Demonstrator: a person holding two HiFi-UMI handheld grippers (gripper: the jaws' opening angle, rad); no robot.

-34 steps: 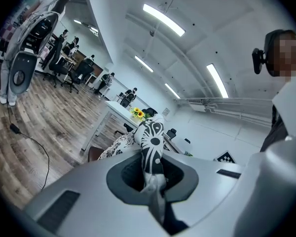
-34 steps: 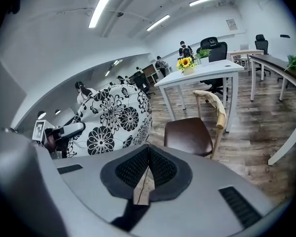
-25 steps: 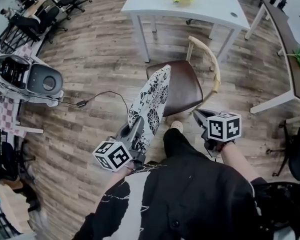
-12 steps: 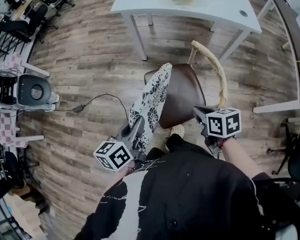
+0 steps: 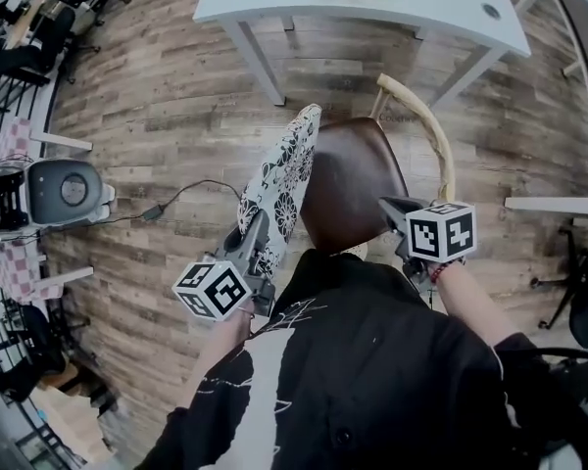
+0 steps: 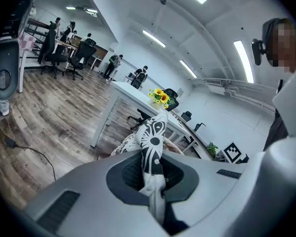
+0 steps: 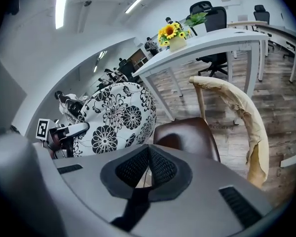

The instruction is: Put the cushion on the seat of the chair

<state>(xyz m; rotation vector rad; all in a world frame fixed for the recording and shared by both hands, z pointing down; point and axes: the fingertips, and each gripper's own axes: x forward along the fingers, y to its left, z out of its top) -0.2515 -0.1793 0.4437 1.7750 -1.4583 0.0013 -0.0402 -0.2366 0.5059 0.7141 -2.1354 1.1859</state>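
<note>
At the left of the head view, the left gripper point(image 5: 253, 248) pinches the lower edge of the cushion point(image 5: 279, 169). The cushion stands on edge in the air, alongside the left rim of the brown seat point(image 5: 358, 179) of the chair point(image 5: 423, 120). Over the past second the person and both grippers have closed in, so the seat now lies just ahead, and laying the cushion flat looks like the next step. Further right, the right gripper point(image 5: 400, 211) hangs by the seat's near corner, its jaws pressed together on nothing.

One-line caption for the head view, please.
Left claw shut on a floral cushion held on edge beside the brown chair seat; right claw shut and empty.
</note>
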